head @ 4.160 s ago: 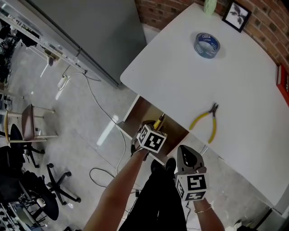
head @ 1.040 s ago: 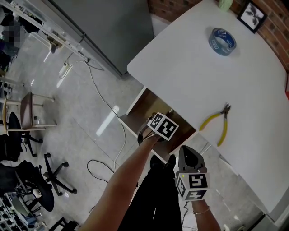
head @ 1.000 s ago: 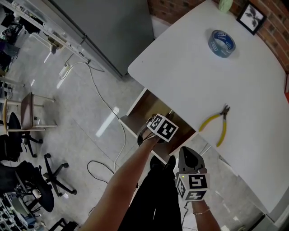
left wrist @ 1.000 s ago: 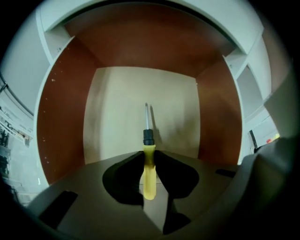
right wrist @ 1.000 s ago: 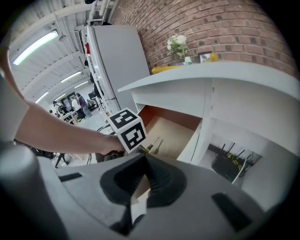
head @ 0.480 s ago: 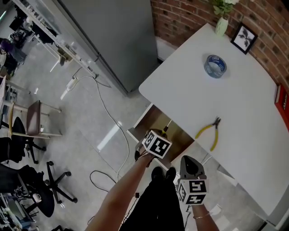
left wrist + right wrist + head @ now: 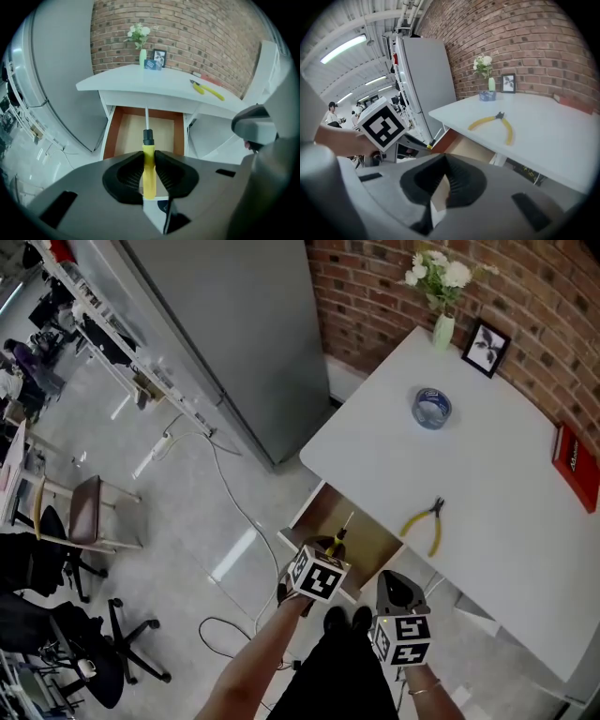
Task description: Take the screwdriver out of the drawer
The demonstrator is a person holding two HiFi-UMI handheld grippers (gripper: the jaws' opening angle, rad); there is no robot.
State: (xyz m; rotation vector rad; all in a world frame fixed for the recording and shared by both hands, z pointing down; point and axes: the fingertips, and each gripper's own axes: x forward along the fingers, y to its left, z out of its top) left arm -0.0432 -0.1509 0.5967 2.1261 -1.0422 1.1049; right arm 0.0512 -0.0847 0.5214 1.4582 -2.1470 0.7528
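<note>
Screwdriver [image 7: 341,529] handle (yellow) half hidden behind left gripper [image 7: 326,554].

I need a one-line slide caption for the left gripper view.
Left gripper clamps the yellow-handled screwdriver, with the open drawer behind it.

Pliers [image 7: 427,525] on table [image 7: 511,460] above drawer [image 7: 361,538]

A white table [image 7: 506,474] bears yellow pliers [image 7: 427,524], 1 blue tape roll [image 7: 431,408], a flower vase [image 7: 443,331] and perhaps a red book [image 7: 574,465].
</note>
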